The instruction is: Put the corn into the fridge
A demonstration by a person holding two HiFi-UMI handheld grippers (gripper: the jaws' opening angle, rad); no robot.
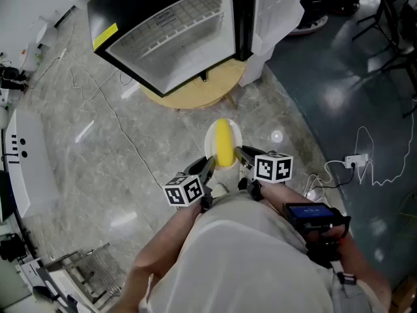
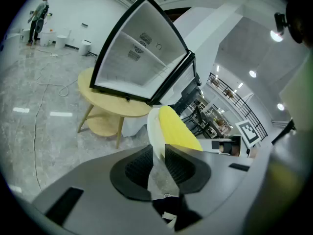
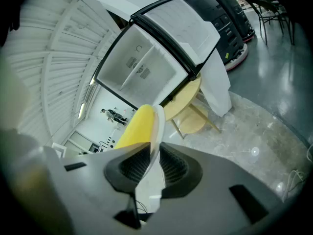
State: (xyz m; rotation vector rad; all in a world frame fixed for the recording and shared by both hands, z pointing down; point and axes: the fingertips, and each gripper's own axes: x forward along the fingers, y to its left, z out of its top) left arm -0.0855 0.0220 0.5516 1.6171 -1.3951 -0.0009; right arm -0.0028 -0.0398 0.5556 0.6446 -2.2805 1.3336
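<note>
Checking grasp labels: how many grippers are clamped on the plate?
2. The left gripper is shut on the left rim of the plate, the right gripper on its right rim. The corn lies on the plate between them.

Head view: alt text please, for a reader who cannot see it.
Seen from above, a person holds a white plate with a yellow corn cob, the left gripper and right gripper each clamped on its rim. Ahead, an open fridge stands on a round wooden table.

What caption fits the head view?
Left gripper and right gripper clamp a plate carrying corn, before the open fridge on a round table.
</note>
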